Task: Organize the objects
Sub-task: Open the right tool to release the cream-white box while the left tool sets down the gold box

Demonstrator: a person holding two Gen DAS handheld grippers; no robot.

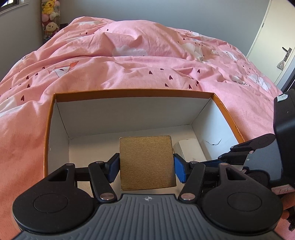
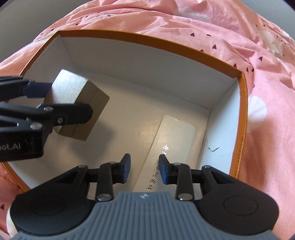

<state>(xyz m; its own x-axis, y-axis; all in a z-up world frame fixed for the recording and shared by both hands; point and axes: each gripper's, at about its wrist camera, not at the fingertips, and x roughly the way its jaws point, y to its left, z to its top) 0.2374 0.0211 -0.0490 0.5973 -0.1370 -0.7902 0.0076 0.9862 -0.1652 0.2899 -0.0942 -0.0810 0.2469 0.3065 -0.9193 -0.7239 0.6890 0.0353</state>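
Observation:
An open orange cardboard box (image 1: pixel 132 91) with a white inside sits on a pink bed. My left gripper (image 1: pixel 146 166) is shut on a gold-brown cube box (image 1: pixel 146 162), blue pads pressed on its two sides, and holds it tilted just above the white floor. In the right wrist view the cube box (image 2: pixel 92 103) hangs at the left, inside the orange box (image 2: pixel 147 39). A flat white box (image 2: pixel 175 136) with silver print lies on the floor at the right. My right gripper (image 2: pixel 144 162) stands open just above its near end, pads apart from it.
A rumpled pink duvet (image 1: pixel 129 61) with small hearts surrounds the box. Plush toys (image 1: pixel 50 16) stand in the far left corner. A white door with a handle (image 1: pixel 286 52) is at the right. A small black mark (image 2: pixel 213 149) shows on the box's floor.

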